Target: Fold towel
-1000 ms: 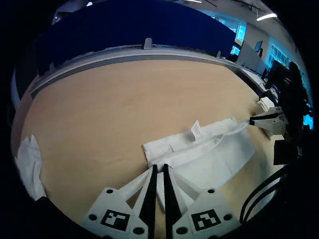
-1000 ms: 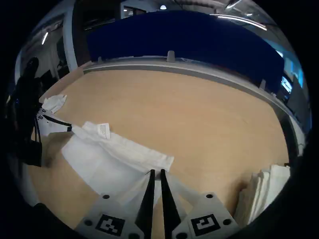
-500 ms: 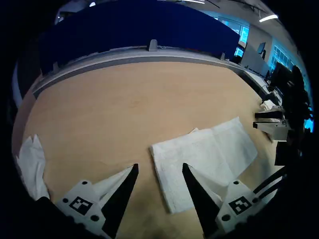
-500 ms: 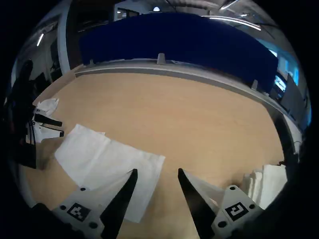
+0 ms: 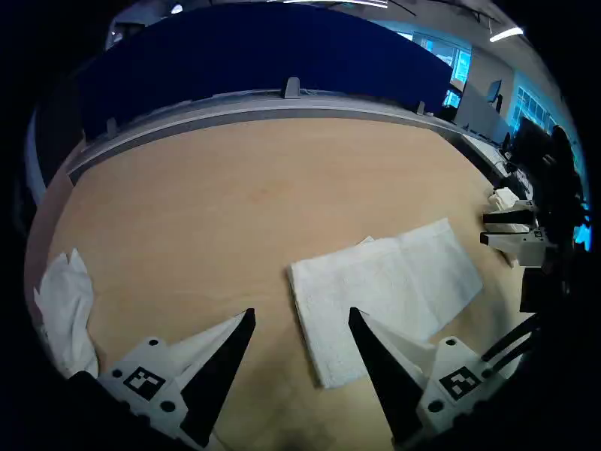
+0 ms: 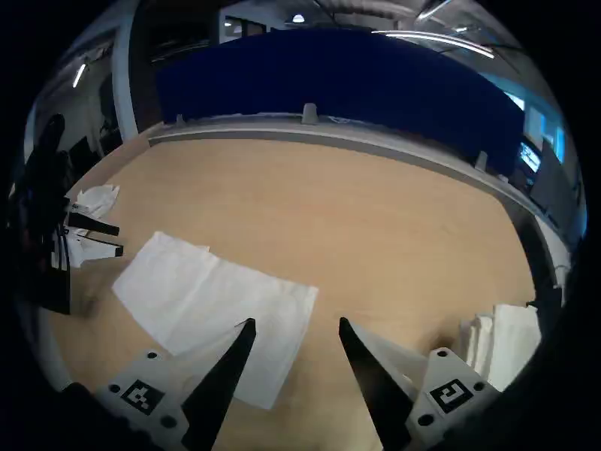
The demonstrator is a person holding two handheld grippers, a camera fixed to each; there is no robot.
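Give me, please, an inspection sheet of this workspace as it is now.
Surface: wooden table, flat.
Job's things: white towel lies flat as a rectangle, not gripped.
Clutter: crumpled cloth at one table edge; stack of folded towels at the other.
Grippers: left gripper open; right gripper open; both hold nothing.
Cables: black cables beside the left gripper.
Surroundings: blue divider behind the table; windows beyond.

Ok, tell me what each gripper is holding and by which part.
Nothing is held. The left gripper and the right gripper both stand open, and the towel lies flat on the table, in neither grip.
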